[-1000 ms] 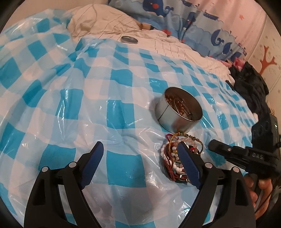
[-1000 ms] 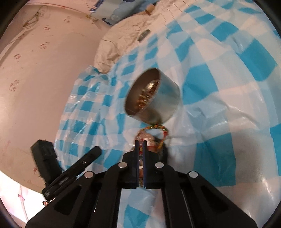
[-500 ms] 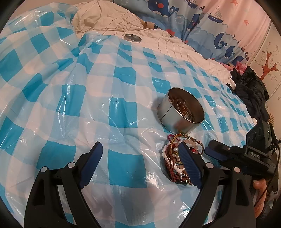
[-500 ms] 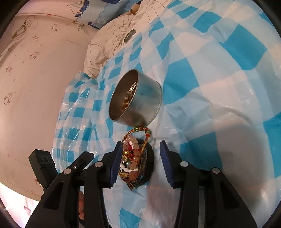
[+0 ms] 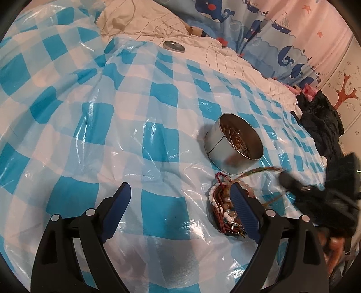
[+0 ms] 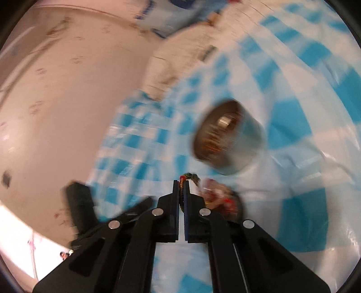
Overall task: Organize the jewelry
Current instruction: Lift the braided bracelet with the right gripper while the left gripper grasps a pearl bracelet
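At the bottom of the left wrist view the left gripper [image 5: 180, 204] hangs with its jaws spread wide and nothing between them, low over the blue-and-white checked plastic sheet [image 5: 94, 126]; its right finger hides part of the jewelry pile [image 5: 222, 202], a tangle of bead strings and cords lying low and right of centre. In the right wrist view, bottom centre, the right gripper [image 6: 181, 183] is clenched on a braided bracelet [image 6: 189, 176], whose green and red cord pokes out past the fingertips. Seen from the left camera, that cord stretches as a thin blurred line from the pile toward the right edge, so I judge the step in hand is pulling one bracelet free of the heap. Just beyond the pile, right of centre, stands the round metal tin [image 5: 233, 146], open, with a few gold pieces already inside. The next move, I'd say, is carrying the bracelet over the tin's rim and letting go, without dragging the other strands along. Farther off, near the top, a small lid [image 5: 173, 46] rests on the cream bedding [image 5: 144, 20].
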The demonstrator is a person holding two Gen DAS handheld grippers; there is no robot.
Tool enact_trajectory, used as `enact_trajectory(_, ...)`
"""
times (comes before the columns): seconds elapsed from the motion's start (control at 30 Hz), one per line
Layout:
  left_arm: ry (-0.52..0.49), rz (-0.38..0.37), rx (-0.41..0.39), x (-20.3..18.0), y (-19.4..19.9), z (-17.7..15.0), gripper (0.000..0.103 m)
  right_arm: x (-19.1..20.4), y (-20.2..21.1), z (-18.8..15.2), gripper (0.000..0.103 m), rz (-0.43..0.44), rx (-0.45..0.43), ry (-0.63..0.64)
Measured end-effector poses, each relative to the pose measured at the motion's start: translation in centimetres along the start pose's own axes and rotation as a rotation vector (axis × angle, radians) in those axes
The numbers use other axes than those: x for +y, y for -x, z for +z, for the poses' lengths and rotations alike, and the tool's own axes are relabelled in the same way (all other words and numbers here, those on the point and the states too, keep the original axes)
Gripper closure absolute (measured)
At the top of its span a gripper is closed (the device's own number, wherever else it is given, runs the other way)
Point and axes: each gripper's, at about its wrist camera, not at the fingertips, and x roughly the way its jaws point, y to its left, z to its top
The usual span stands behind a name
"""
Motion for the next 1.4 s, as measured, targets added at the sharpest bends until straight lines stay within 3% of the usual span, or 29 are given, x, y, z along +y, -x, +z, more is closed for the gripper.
enact_trajectory(0.17, -0.016, 0.000, 0.019, -0.7, -0.9, -0.2, 0.018, 2.1, 3.3, 0.2, 0.099, 0.091, -0.064, 0.059)
enact_trajectory(0.33, -0.061, -0.015, 0.058, -2.3, -2.4, -0.7, 0.018, 1.0, 4.6, 0.5, 0.099, 0.080, -0.087, 0.017)
enact_trajectory(0.47, -0.093, -0.017, 0.051, -3.6, -2.8, -0.8, 0.018, -0.3, 6.2, 1.1, 0.099, 0.019, -0.117, -0.015)
enact_trajectory(0.7, -0.330, -0.078, 0.006, -9.6, -2.8, -1.9, 0.016, -2.3, 7.6, 2.1, 0.099, -0.048, -0.137, -0.087)
enact_trajectory(0.9, -0.595, -0.009, -0.021, -14.6, -4.0, -4.3, 0.016, -3.0, 8.6, 2.6, 0.099, -0.049, -0.154, -0.115)
enact_trajectory(1.03, -0.669, 0.047, -0.011, -16.1, -5.1, -4.9, 0.016, -3.4, 9.1, 2.9, 0.099, -0.047, -0.166, -0.133)
enact_trajectory(1.2, -0.661, 0.075, 0.035, -16.1, -6.8, -4.7, 0.016, -3.9, 9.5, 3.1, 0.099, -0.046, -0.171, -0.151)
enact_trajectory(1.23, -0.655, 0.076, 0.046, -16.0, -7.1, -4.7, 0.018, -3.8, 9.6, 3.1, 0.099, -0.045, -0.171, -0.153)
enact_trajectory(1.3, -0.648, 0.082, 0.058, -15.8, -7.6, -4.5, 0.031, -3.9, 9.6, 3.1, 0.099, -0.042, -0.171, -0.159)
enact_trajectory(1.37, -0.651, 0.103, 0.063, -15.6, -7.7, -4.2, 0.064, -4.0, 9.6, 3.1, 0.099, -0.042, -0.171, -0.159)
enact_trajectory(1.4, -0.644, 0.106, 0.070, -15.4, -7.8, -4.0, 0.076, -4.0, 9.6, 3.1, 0.099, -0.041, -0.170, -0.159)
